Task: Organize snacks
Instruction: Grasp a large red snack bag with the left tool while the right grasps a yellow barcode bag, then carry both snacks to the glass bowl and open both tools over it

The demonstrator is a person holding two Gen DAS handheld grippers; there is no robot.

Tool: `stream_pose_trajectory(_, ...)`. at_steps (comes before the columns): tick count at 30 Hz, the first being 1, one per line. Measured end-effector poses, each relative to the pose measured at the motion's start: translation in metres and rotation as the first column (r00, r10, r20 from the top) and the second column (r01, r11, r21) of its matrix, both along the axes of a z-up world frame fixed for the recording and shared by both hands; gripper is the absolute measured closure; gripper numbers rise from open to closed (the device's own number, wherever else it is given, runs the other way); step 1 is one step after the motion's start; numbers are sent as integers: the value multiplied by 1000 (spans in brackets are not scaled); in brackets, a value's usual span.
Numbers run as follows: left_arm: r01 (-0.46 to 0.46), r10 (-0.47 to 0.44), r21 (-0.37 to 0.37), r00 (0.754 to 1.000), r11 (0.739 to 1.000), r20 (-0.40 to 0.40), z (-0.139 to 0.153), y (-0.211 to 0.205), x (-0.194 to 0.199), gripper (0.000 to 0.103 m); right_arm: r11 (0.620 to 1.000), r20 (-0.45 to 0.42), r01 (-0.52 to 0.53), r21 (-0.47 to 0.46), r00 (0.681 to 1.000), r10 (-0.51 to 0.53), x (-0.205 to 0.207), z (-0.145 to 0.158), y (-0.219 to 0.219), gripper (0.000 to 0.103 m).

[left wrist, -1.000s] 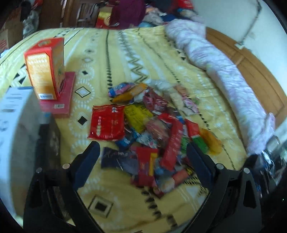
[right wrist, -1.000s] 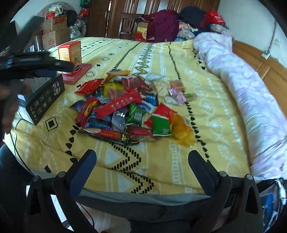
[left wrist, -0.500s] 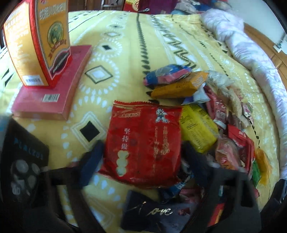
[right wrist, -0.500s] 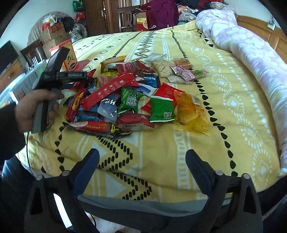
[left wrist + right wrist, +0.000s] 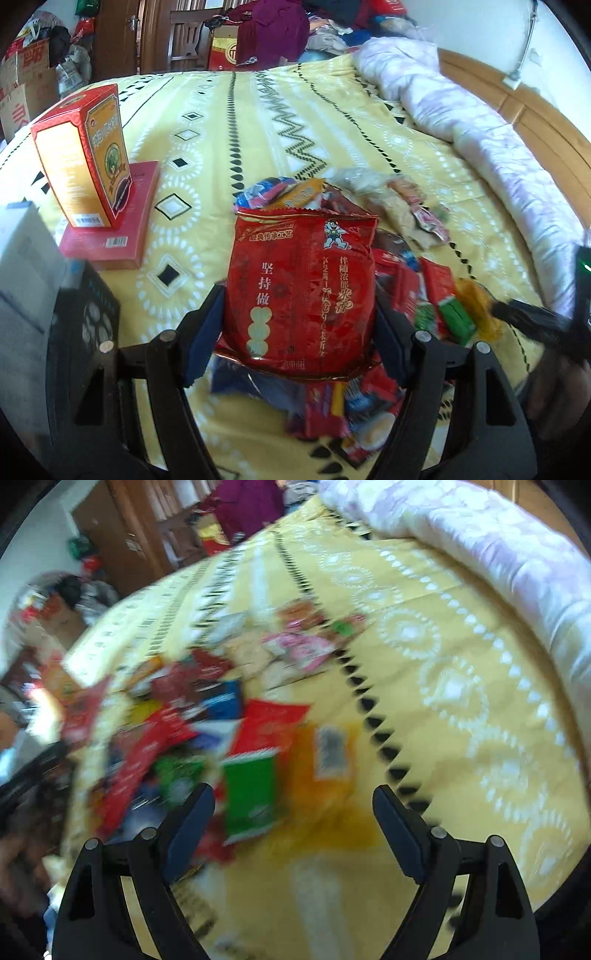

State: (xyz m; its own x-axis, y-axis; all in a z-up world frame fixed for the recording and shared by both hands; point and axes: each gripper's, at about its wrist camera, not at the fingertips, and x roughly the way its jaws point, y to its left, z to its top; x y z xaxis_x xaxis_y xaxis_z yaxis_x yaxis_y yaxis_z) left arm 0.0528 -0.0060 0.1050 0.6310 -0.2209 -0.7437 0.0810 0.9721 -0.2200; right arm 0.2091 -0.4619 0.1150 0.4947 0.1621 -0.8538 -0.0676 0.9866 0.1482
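A big red snack bag (image 5: 299,280) stands upright between the fingers of my left gripper (image 5: 299,314), which is shut on its sides above the yellow bedspread (image 5: 277,122). Behind and right of it lies the heap of small snack packets (image 5: 424,295). The right wrist view is blurred by motion. There my right gripper (image 5: 291,794) hangs over the near right edge of that heap (image 5: 192,709), its jaws closing but still wide. A green packet (image 5: 251,790) and an orange packet (image 5: 328,760) lie under the gap, and no pad touches them.
An orange-red carton (image 5: 85,162) stands on a flat red box (image 5: 110,243) at the left. A white box (image 5: 26,266) and a black box (image 5: 88,321) sit nearer. A rolled pale quilt (image 5: 480,140) runs along the right by the wooden bed frame (image 5: 535,122).
My left gripper came down on the red bag, closed on it and raised it upright. My right gripper swung in over the heap's right side, rolled, and its jaws narrowed a little.
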Motion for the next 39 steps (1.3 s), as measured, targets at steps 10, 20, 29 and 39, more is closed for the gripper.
stream_pose_trajectory(10,38,-38,-7,999,999,7,9,-11,-23,28,988,-86,63,141,995,-51,14,-38,-20,49)
stream_pose_trajectory(20,16,-14,-12,992,1000,122,59,13,-53,28,981,137,-64,181,990,39,-23,47,13,55)
stream_pose_trajectory(29,-152,148,0,964,988,221,107,96,-101,28,941,299,-280,190,929,216,-40,135,105,55)
stream_pose_trajectory(39,-474,461,13,861,880,216,118,239,-171,28,779,348,-594,200,786,511,-71,183,290,55)
